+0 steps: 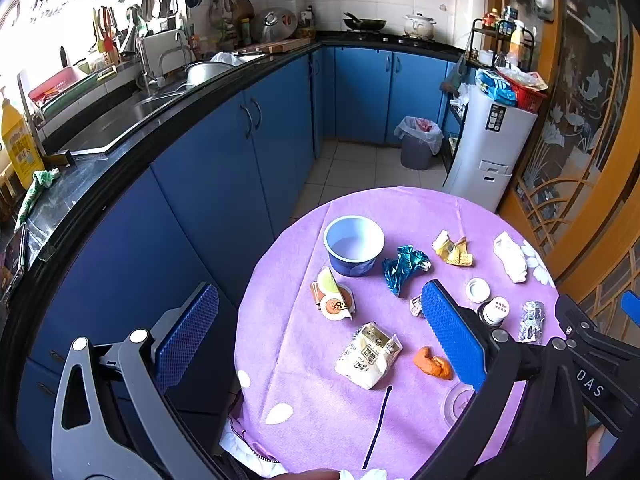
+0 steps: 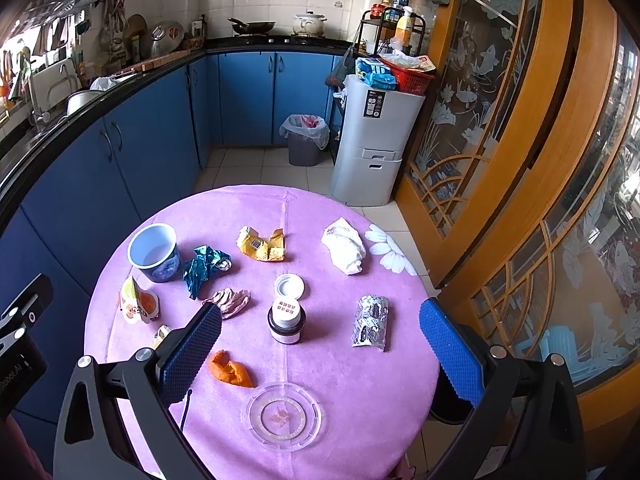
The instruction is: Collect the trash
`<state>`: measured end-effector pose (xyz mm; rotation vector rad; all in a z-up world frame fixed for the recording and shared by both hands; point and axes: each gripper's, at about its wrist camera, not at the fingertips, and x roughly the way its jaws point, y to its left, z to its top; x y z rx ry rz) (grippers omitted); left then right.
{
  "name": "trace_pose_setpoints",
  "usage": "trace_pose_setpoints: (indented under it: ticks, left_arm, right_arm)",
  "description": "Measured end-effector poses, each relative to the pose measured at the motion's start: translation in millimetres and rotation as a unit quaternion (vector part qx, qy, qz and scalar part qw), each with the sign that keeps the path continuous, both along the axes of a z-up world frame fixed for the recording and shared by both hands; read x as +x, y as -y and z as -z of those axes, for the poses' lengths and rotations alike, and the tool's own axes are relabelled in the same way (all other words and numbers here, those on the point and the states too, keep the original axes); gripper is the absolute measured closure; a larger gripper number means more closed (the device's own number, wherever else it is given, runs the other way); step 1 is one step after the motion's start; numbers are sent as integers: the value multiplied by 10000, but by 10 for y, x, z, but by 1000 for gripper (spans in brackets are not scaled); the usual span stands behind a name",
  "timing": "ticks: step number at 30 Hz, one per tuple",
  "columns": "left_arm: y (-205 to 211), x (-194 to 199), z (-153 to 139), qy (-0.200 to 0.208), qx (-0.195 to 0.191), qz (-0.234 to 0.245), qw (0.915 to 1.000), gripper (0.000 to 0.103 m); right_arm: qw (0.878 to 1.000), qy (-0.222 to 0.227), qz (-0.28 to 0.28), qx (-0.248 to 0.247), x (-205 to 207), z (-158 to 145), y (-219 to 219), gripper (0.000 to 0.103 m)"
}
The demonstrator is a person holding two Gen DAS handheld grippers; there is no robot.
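Observation:
Trash lies on a round table with a purple cloth [image 2: 320, 208]: a blue cup [image 2: 154, 252], a crumpled teal foil [image 2: 204, 266], a yellow wrapper [image 2: 262, 244], a white tissue [image 2: 344, 250], a pink wrapper [image 2: 230, 300], a silver blister pack [image 2: 370, 320], orange peel [image 2: 230, 372], a small jar [image 2: 286, 318] with its white lid [image 2: 289, 285] beside it. A white snack bag [image 1: 368, 356] and an orange-labelled packet [image 1: 334, 300] lie in the left wrist view. My left gripper [image 1: 320, 336] is open above the table's left side. My right gripper [image 2: 320, 352] is open above the near middle. Both are empty.
A grey bin with a white liner [image 2: 304, 138] stands on the tiled floor beyond the table. A white cabinet [image 2: 374, 140] stands beside it. Blue kitchen cabinets [image 1: 224, 152] run along the left. A wooden glass door [image 2: 500, 140] is at the right. A clear coaster [image 2: 282, 416] lies near the table's front.

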<state>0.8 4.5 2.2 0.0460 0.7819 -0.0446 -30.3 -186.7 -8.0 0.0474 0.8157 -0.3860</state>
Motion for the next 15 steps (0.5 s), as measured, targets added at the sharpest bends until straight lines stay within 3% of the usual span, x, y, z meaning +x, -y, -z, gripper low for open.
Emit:
trace_pose_setpoints:
  ticks: [15]
  left_arm:
    - [-46, -11, -17, 34, -39, -27, 10000, 3]
  right_arm:
    - [10000, 38, -11, -8, 28, -4, -38, 6]
